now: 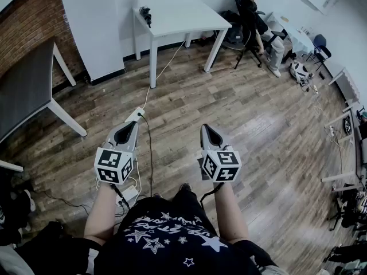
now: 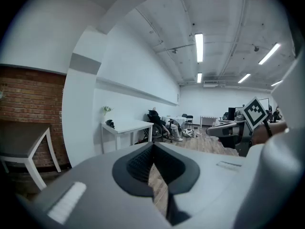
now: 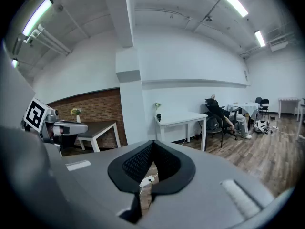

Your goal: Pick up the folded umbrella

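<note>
A small dark bundle (image 1: pixel 145 15), possibly the folded umbrella, lies on the far left corner of a white table (image 1: pixel 183 17) across the room. The same bundle (image 2: pixel 110 124) shows on the table in the left gripper view, and the right gripper view has this bundle (image 3: pixel 158 117) beside a small plant. My left gripper (image 1: pixel 132 124) and right gripper (image 1: pixel 207 128) hang side by side over the wooden floor, far short of the table. Both are shut with nothing between the jaws, as seen on the left gripper (image 2: pixel 153 144) and right gripper (image 3: pixel 153 142).
A white power strip (image 1: pixel 135 115) and its cable lie on the floor just ahead of the left gripper. A dark-topped table (image 1: pixel 26 85) stands at left by a brick wall. A person sits in a chair (image 1: pixel 256 24) at back right. A white pillar (image 1: pixel 92 27) rises left of the white table.
</note>
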Motion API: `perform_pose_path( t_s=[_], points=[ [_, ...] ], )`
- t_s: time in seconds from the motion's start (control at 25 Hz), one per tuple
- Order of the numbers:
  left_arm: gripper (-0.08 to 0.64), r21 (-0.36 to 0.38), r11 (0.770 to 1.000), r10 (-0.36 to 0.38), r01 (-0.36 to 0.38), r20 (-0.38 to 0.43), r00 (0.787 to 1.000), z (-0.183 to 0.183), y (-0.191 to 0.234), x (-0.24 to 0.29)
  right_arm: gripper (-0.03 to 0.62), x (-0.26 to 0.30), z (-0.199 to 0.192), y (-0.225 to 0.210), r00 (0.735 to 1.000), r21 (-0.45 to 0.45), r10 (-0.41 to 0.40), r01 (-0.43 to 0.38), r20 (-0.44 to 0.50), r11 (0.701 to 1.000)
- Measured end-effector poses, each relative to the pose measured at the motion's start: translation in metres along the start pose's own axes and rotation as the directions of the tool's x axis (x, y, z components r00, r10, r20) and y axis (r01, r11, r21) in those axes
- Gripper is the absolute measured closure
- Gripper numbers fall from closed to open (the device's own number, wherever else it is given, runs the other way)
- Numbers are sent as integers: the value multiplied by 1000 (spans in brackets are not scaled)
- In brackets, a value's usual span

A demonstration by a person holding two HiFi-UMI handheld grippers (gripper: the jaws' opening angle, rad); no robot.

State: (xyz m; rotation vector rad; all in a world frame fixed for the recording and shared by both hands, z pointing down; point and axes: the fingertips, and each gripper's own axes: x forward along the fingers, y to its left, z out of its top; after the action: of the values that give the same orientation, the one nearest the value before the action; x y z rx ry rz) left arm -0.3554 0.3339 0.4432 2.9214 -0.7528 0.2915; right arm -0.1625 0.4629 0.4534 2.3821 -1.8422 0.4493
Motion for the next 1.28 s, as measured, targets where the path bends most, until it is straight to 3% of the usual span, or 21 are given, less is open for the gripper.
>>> perform_pose_path(
  t_s=[0.36, 0.8, 0.96, 1.28],
  points=[
    [557, -28, 1000, 7, -8, -20, 1000, -8, 8, -3, 578, 14, -3, 11, 999, -12, 23, -23, -25, 1000],
    [557, -149, 989, 15, -20, -35, 999, -24, 33, -3, 577, 36, -24, 16, 998, 29, 18, -16, -65, 999],
    [557, -168, 986, -4, -1, -31, 1000, -27, 35, 14, 577, 49, -29, 2, 997, 41, 10, -7, -70, 999],
    [557, -177, 980, 77, -88, -67, 995, -25, 63, 81, 577, 128, -19, -36, 996, 37, 64, -62, -69, 997]
  ],
)
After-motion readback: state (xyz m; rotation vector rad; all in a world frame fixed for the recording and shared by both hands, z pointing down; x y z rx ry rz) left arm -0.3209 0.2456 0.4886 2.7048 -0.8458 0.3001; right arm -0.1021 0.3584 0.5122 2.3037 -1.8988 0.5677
